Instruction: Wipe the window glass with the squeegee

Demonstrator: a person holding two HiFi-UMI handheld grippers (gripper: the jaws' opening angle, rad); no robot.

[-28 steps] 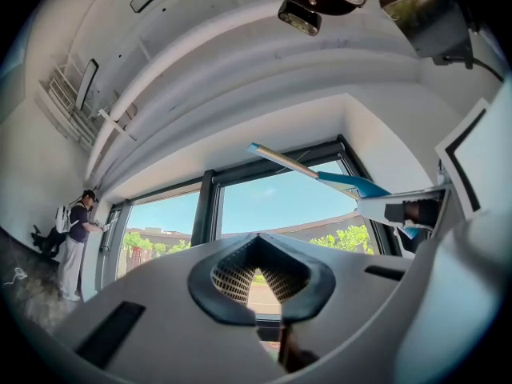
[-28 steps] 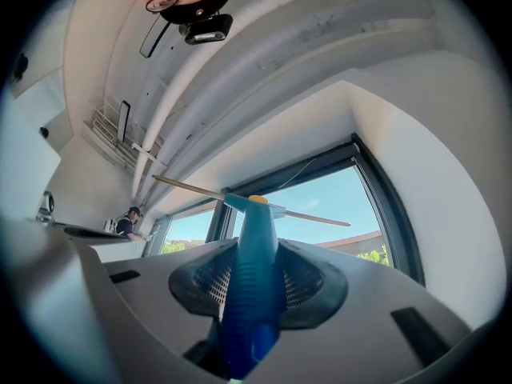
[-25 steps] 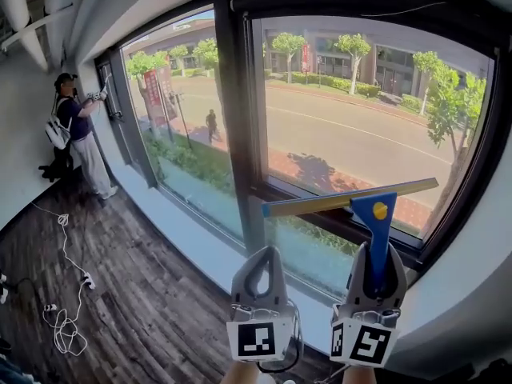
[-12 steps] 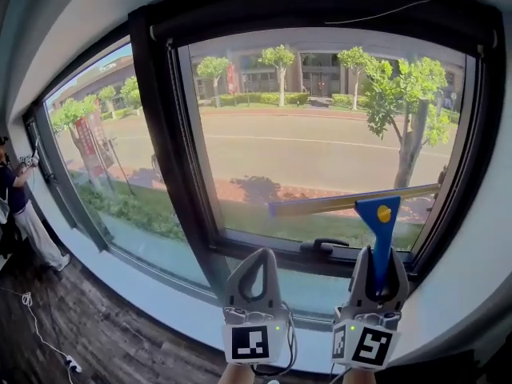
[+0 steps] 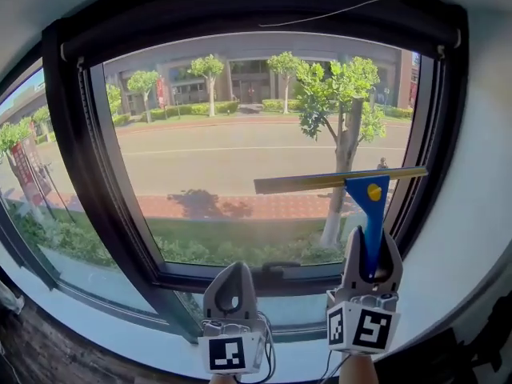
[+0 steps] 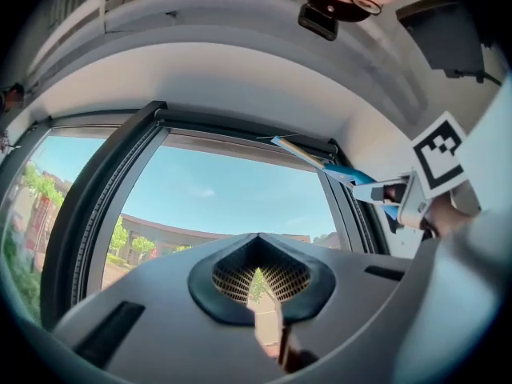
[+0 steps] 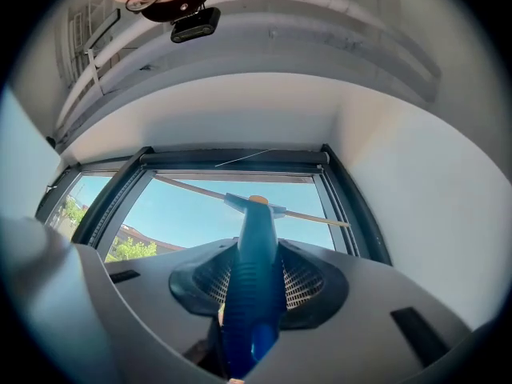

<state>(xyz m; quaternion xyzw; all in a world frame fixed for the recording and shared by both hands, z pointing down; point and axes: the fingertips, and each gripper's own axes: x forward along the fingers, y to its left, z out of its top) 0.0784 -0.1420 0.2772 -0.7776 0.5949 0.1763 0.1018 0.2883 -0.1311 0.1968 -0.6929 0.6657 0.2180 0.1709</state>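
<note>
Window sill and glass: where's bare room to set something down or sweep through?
The white sill lies bare left of the left gripper. The glass is open from the squeegee blade's left end to the frame at left. It is tight at lower right: the right gripper, the blade's end near the frame, and the window handle.

White window sill [image 5: 104,314], dark wood floor [image 5: 28,352] below

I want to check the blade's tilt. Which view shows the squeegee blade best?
Head view: the blade shows end to end, slightly tilted. Right gripper view shows it thin, behind the handle; left gripper view shows only part.
</note>
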